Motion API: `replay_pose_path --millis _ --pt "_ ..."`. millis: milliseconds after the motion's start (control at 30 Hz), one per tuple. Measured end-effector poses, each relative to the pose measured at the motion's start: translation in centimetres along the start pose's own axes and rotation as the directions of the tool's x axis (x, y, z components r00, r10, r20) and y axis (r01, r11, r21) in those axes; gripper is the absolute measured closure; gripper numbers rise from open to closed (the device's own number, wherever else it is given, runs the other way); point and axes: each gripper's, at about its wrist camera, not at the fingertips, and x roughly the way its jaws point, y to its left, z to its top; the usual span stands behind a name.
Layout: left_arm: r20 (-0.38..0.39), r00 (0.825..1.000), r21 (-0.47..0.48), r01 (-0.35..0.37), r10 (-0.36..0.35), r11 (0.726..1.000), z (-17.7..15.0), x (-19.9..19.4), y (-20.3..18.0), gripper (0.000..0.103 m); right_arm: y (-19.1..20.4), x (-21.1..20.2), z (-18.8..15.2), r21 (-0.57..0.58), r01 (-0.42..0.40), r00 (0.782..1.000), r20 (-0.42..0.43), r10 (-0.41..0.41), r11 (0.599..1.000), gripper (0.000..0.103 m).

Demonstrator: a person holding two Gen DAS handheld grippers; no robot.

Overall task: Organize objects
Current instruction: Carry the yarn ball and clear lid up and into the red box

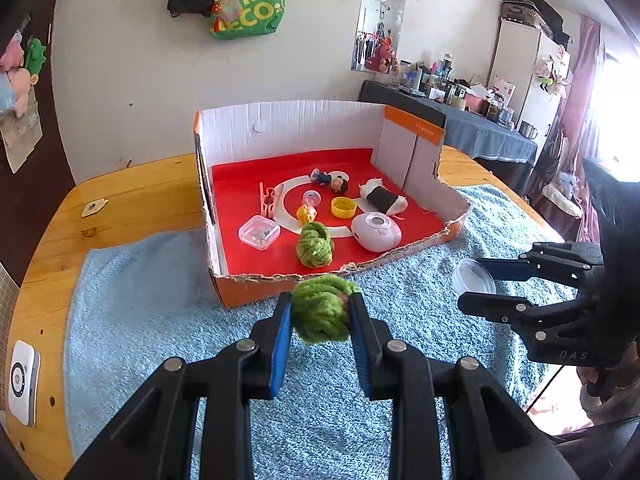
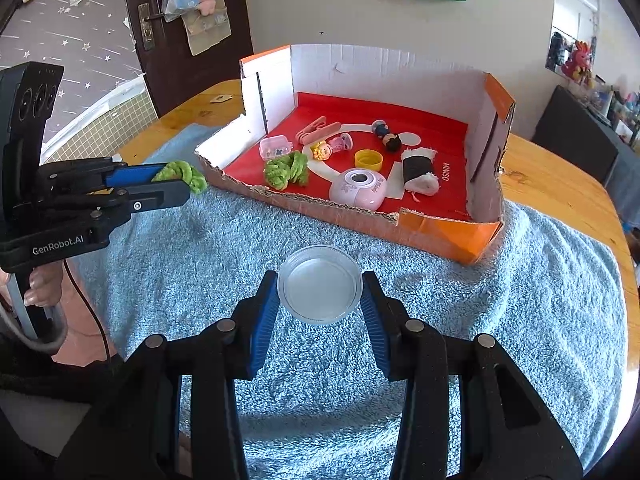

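Observation:
My left gripper (image 1: 322,312) is shut on a fuzzy green yarn ball (image 1: 322,314), held above the blue towel (image 1: 160,300) just short of the box's torn front edge. The right wrist view shows that same left gripper (image 2: 176,184) and green ball (image 2: 186,174) at the left. A clear round plastic lid (image 2: 320,290) is clamped between the pads of my right gripper (image 2: 320,296), over the towel (image 2: 500,300) in front of the box. The left wrist view has the right gripper (image 1: 474,284) with the lid (image 1: 474,276) at the right. A second green yarn ball (image 1: 315,245) lies inside the box.
The open cardboard box (image 1: 288,124) with a red floor holds a pink round device (image 1: 376,231), a yellow cap (image 1: 343,207), a clear small case (image 1: 259,232), a black-and-white roll toy (image 1: 383,197), pink clips (image 1: 269,199) and small figurines. A white device (image 1: 23,382) lies at the wooden table's left edge.

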Motion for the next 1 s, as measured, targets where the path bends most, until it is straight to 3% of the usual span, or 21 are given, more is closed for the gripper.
replay_pose_path --millis 600,800,1000 --pt "-0.028 0.998 0.014 -0.056 0.057 0.998 2.9 1.4 2.0 0.074 -3.4 -2.1 3.7 -0.003 0.041 0.997 0.061 -0.041 0.999 0.064" --pt "-0.084 0.993 0.091 -0.077 0.084 0.993 4.1 3.4 2.0 0.074 -5.9 0.0 6.1 -0.012 0.034 0.999 -0.002 -0.034 0.999 0.064" --pt "-0.185 0.976 0.169 -0.083 0.114 0.982 5.3 5.9 2.1 0.074 -7.4 2.9 8.1 -0.057 0.055 0.992 -0.112 -0.061 0.997 0.064"
